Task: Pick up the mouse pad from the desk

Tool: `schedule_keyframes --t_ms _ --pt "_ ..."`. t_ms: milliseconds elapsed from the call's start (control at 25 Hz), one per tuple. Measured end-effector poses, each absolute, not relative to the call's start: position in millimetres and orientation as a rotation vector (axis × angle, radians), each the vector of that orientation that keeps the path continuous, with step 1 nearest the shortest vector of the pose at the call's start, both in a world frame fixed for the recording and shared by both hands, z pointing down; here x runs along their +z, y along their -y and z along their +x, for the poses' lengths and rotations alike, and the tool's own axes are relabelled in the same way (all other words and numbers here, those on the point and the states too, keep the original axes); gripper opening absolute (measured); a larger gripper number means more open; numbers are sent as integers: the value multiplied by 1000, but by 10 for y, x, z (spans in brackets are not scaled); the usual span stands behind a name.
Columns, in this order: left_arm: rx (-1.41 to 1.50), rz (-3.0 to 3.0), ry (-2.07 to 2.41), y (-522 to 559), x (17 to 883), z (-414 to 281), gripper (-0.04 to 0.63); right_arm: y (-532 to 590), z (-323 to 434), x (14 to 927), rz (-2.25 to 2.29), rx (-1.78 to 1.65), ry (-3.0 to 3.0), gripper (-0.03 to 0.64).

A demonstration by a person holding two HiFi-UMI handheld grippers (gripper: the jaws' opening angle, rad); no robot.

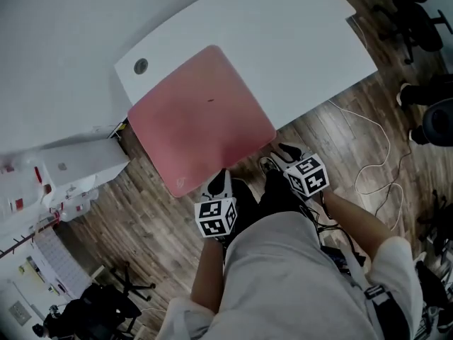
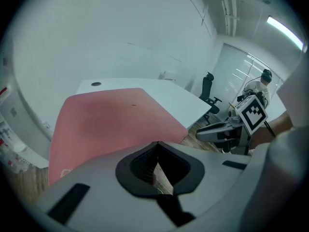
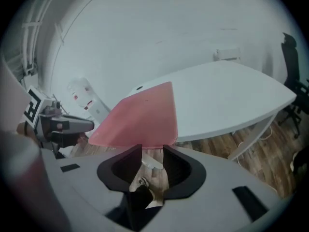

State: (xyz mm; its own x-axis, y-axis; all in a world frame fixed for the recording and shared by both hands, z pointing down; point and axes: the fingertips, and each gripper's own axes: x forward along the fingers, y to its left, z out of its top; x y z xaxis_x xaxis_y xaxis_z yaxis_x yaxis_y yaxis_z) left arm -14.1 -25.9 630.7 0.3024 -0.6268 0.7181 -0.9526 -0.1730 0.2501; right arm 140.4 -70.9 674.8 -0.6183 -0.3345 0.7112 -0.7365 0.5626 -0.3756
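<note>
A pink mouse pad lies on the white desk, and its near edge hangs over the desk's front edge. My left gripper is just below that near edge, jaws shut with nothing between them; its own view shows the mouse pad right ahead. My right gripper is by the pad's near right corner, short of it. In its view the right gripper stands open, with only floor and a shoe in the gap and the mouse pad just beyond the tips.
A round grommet hole sits in the desk behind the pad. A white cabinet stands left of the desk. A white cable loops on the wooden floor at right, with office chairs beyond. The person's legs are below the grippers.
</note>
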Motion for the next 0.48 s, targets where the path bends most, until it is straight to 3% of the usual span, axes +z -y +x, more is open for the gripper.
schedule_keyframes --t_ms 480 --pt "667 1890 1372 218 6420 -120 12 971 1437 7153 1057 1321 2135 190"
